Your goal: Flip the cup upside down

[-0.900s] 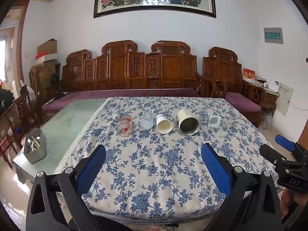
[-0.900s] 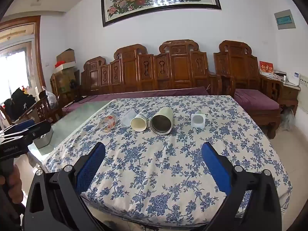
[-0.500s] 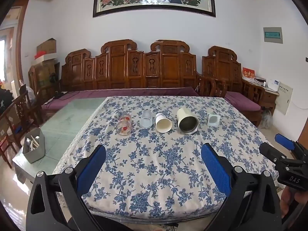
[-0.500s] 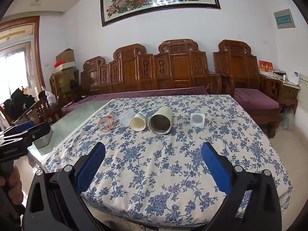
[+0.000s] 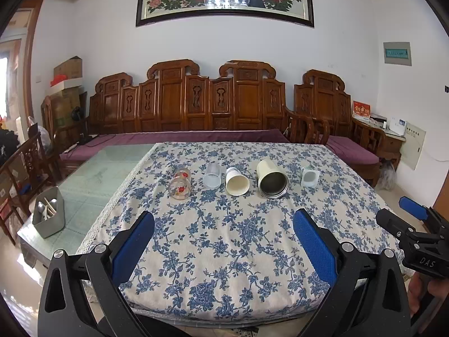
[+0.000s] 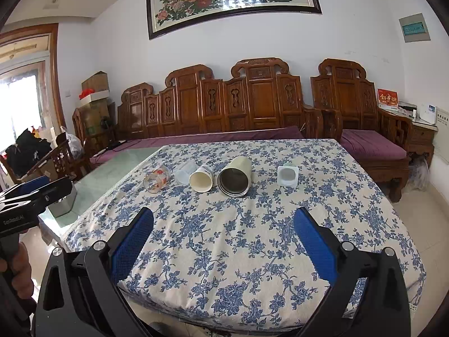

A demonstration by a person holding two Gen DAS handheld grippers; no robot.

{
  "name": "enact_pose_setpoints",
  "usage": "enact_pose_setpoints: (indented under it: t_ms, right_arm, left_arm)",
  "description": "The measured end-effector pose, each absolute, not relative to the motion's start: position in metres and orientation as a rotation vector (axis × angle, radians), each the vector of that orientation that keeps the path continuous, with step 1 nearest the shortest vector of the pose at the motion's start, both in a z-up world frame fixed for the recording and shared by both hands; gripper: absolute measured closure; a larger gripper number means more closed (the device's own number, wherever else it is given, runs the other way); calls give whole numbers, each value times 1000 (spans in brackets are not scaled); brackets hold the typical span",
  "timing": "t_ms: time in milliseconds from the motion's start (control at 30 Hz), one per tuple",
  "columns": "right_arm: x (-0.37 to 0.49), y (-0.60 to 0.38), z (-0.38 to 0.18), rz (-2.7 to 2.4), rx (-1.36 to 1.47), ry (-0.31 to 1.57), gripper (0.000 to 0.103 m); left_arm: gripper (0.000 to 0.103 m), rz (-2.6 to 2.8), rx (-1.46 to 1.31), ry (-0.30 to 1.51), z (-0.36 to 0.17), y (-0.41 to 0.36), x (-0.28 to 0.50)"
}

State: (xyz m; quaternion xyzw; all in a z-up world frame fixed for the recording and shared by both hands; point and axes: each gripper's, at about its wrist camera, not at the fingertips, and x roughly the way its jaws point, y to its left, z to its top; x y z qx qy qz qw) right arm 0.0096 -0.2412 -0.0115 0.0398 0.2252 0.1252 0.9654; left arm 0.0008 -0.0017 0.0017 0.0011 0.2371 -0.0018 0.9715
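Carved wooden benches (image 5: 213, 104) with purple cushions line the white wall behind a worktop (image 5: 92, 174) half covered by a blue-flowered cloth (image 5: 224, 238). Five cups lie on their sides in a row across the far part of the cloth, mouths toward the cameras: a glass with red flowers (image 5: 181, 186), a clear plastic cup (image 5: 212, 176), a cream paper cup (image 5: 236, 181), a large metal-lined cup (image 5: 271, 183), and a small white square cup (image 5: 310, 177). The paper cup and the large cup lie just beside each other; the square cup sits apart to their right.

Both grippers hover over the near edge of the cloth, well short of the row. The left gripper (image 5: 223, 248) has its blue-padded fingers (image 5: 132, 247) spread wide, holding nothing. The right gripper (image 6: 223, 245) likewise has its fingers (image 6: 314, 247) wide apart and empty. A grey tub of utensils (image 5: 49, 216) stands on the bare glass at the left.
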Motion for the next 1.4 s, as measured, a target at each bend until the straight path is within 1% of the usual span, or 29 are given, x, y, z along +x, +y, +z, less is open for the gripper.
enact_pose_setpoints:
  t_ms: [1400]
  right_arm:
    - [6, -240, -12, 254, 84, 453, 2]
  left_arm:
    - [8, -6, -1, 467, 7, -1, -3]
